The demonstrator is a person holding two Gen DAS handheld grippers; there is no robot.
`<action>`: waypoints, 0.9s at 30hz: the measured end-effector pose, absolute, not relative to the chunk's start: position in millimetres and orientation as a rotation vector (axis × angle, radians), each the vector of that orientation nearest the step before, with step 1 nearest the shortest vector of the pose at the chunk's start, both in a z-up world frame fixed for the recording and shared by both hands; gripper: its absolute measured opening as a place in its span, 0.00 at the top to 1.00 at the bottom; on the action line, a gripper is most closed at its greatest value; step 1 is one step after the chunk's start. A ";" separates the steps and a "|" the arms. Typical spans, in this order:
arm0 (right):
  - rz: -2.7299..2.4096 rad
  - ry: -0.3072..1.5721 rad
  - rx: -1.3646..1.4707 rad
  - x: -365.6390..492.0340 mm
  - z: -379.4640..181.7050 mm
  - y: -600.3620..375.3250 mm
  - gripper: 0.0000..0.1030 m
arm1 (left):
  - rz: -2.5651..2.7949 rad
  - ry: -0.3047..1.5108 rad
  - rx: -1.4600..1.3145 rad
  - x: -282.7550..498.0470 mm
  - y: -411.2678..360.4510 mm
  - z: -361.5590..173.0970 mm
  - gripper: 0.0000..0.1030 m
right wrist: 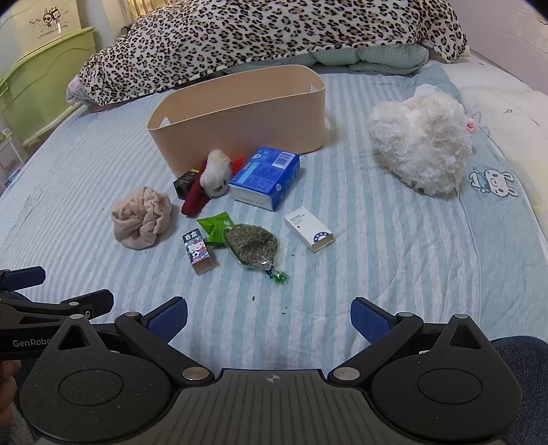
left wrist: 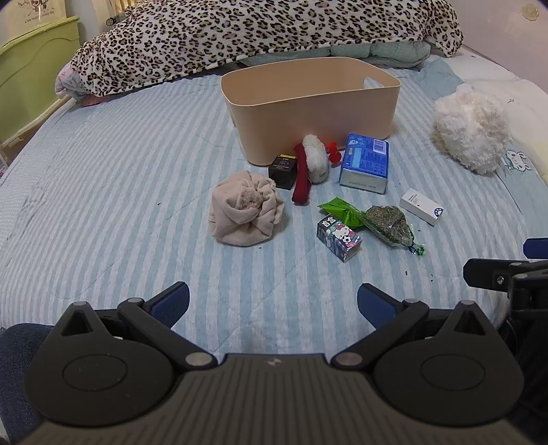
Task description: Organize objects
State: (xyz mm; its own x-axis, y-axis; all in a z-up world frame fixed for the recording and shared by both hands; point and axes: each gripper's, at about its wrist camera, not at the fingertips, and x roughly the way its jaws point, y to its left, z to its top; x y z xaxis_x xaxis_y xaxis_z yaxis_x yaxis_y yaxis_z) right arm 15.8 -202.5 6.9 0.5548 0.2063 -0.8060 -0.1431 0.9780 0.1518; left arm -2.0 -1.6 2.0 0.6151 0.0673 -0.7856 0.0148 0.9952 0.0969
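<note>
A beige bin (left wrist: 318, 119) (right wrist: 246, 123) stands empty on the striped bed. In front of it lie a black box (left wrist: 282, 171) (right wrist: 183, 185), a red-and-white plush toy (left wrist: 313, 164) (right wrist: 214, 178), a blue tissue pack (left wrist: 364, 164) (right wrist: 265, 178), a rolled beige cloth (left wrist: 245, 214) (right wrist: 142, 217), a Hello Kitty box (left wrist: 339, 238) (right wrist: 198, 251), a green packet (left wrist: 337, 208) (right wrist: 217, 224), a bag of dried herbs (left wrist: 388, 220) (right wrist: 253, 248) and a white box (left wrist: 421, 207) (right wrist: 308, 229). My left gripper (left wrist: 273, 303) and right gripper (right wrist: 269, 316) are open and empty, low near the bed's front.
A fluffy white plush (left wrist: 471, 133) (right wrist: 423, 137) lies to the right. A leopard-print blanket (left wrist: 257, 34) (right wrist: 274, 30) is piled behind the bin. A green cabinet (left wrist: 30, 78) (right wrist: 37, 85) stands at the far left. Each gripper shows at the edge of the other's view.
</note>
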 end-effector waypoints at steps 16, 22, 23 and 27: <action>0.203 0.962 0.069 14.3 7.7 -202.7 0.00 | 0.032 0.907 0.104 -2.0 -2.2 1.2 0.00; 0.204 0.966 0.074 14.8 6.8 -203.5 0.00 | 0.035 0.908 0.107 -1.9 -3.1 0.7 0.00; 0.204 0.966 0.074 14.6 6.7 -203.6 0.00 | 0.035 0.908 0.108 -1.9 -3.4 0.6 0.00; 0.203 0.965 0.074 13.9 6.8 -203.7 0.00 | 0.030 0.909 0.109 -1.7 -4.0 0.2 0.00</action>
State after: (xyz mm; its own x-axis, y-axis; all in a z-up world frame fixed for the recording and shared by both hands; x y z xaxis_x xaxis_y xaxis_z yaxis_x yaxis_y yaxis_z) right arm 13.9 -203.7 6.8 0.5524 0.2041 -0.8082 -0.1383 0.9786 0.1525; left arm -1.7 -4.0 0.2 0.6143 0.0718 -0.7858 0.0203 0.9941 0.1068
